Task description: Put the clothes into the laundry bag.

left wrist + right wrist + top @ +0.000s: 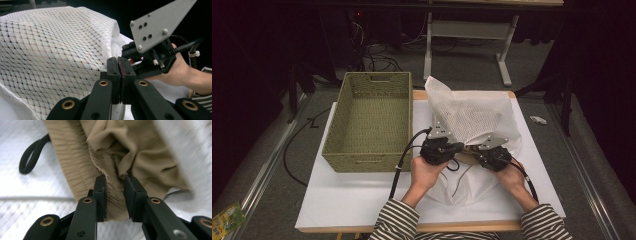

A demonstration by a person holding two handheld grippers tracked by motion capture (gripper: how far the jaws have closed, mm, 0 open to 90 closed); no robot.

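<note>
A white table takes up the middle and bottom of the high view, with a grey floor around it. A big green woven basket sits on the table at the left middle of the frame. Just to its right, in the middle of the frame, is a white mesh bag that stands up in a peak at its top left. In the left gripper view this bag covers the left side and middle of the picture. A tan cloth lies on the white mesh and takes up the top middle of the right gripper view. It looks crumpled, and a gathered band runs down its left side. A person with striped sleeves comes in from the bottom of the high view and holds 2 grippers. The left gripper has its 2 jaws pressed together at the edge of the mesh bag, but I cannot tell if any mesh is caught between them. The right gripper has its 2 jaws spread apart, with the edge of the tan cloth in the gap between them. A small black cord loop lies at the upper left of the right gripper view.
</note>
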